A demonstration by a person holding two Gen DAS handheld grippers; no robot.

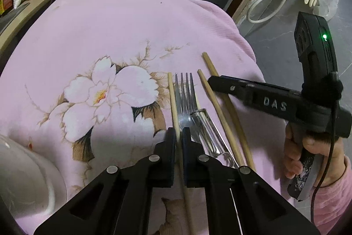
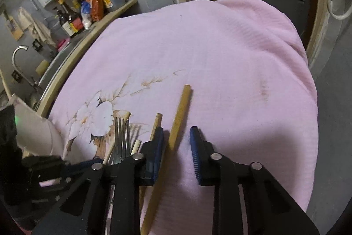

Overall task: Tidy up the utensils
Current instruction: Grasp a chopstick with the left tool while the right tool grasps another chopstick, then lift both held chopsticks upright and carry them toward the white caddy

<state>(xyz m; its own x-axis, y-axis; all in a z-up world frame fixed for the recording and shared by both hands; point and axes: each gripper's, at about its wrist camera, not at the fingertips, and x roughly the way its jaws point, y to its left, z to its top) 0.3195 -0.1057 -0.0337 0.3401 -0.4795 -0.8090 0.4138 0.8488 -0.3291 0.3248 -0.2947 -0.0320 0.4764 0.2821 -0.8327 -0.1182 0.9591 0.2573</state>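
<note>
Pink flower-print cloth covers the table and drapes over its far and right edges. All utensils sit in 1 tight cluster at the near side, closer to the right edge than the left.

- left chopstick: leftmost of the cluster, just beside the fork. left gripper is pinching it, pads pressed together on the shaft, tip end sticking out past the jaws.
- fork: tines point to the far edge and it lies over another stick. serrated knife lies against its right side.
- 2 more sticks to the right of the knife, roughly parallel. inner chopstick is bare. outer chopstick sits between the jaws of the right gripper.
- Right jaws stand spread: stick is close to the left pad, the right pad is clear of it, no pinch.
- hand wraps the right gripper's handle, over the table's right edge.

Open room:
- Far half and right half of the cloth are bare, so there is plenty of free surface.
- white bowl sits at the near left corner, well apart from the cluster.
- Left edge runs along a counter ledge with bottles and a tap.
- Past the right edge there is only grey floor.
</note>
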